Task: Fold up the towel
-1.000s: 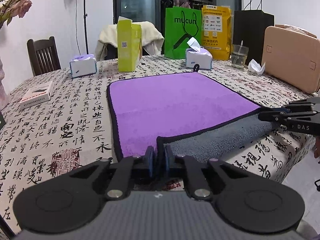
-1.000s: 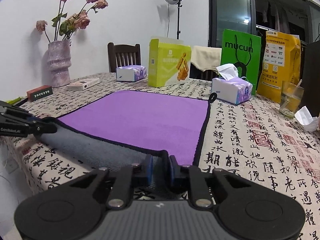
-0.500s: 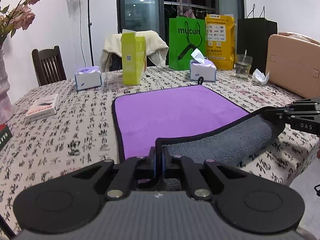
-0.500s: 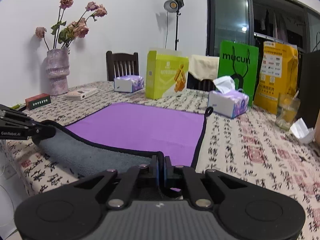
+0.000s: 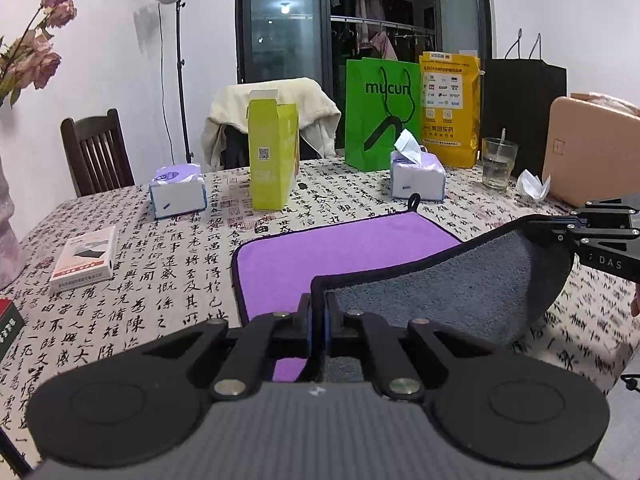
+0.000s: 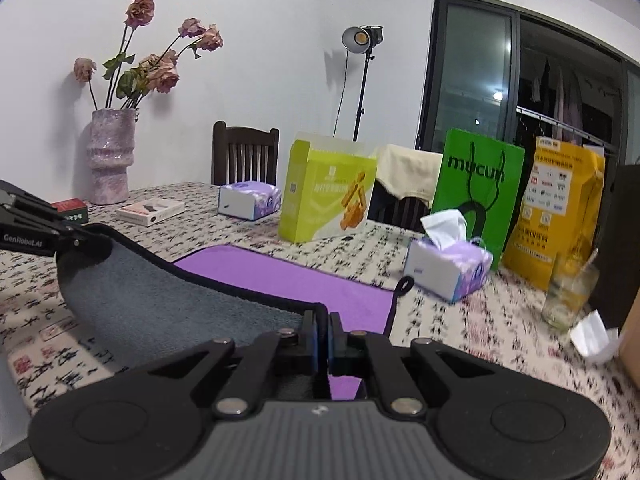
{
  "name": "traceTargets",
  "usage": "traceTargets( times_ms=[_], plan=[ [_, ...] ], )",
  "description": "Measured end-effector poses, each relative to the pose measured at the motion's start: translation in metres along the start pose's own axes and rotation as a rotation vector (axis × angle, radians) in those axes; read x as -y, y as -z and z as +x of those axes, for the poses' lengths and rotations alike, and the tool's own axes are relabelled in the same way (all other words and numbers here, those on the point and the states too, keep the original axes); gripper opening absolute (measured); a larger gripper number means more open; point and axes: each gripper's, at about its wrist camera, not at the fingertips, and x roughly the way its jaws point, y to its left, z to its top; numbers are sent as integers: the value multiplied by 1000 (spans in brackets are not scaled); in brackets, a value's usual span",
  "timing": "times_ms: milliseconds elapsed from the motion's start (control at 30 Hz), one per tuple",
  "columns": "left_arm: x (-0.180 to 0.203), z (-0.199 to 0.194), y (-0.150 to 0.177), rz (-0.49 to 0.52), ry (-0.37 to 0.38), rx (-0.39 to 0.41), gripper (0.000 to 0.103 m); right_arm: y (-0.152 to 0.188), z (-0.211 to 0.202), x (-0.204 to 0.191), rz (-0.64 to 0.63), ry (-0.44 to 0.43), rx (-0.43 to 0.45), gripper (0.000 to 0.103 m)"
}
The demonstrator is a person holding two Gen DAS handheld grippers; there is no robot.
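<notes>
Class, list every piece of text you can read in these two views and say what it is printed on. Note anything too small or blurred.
"mucun": green paper bag.
"DAS": right gripper.
"GenRobot.AI": left gripper.
Tablecloth: Chinese calligraphy, too blurred to transcribe.
Yellow bag: small Chinese print and logos, unreadable.
Lime box: white characters and a QR code, too small.

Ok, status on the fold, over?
Left gripper and right gripper each shut on a near corner of the towel. Near edge lifted, grey underside showing. Tissue box beyond far edge.
</notes>
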Motion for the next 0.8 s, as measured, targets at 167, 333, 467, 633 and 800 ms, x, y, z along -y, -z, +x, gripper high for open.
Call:
traceTargets(
  times_ms=[167, 333, 467, 633, 800],
  plan=[
    [-15, 13, -19, -33, -2, -33, 6, -14, 13, 9, -20, -3, 8, 4],
    [-20, 26, -34, 7, -14, -20, 6, -29, 29, 17, -44, -9, 11, 4],
    [-29, 43, -48, 11, -13, -28, 6, -37, 47, 27, -25, -24, -11, 4],
    [-39, 61, -61, 2, -13, -39, 6, -42, 70, 40, 1, -37, -32, 4],
    [-46, 78, -70, 15, -16, -35, 6, -51, 92, 50, -1, -42, -45, 4]
  ],
)
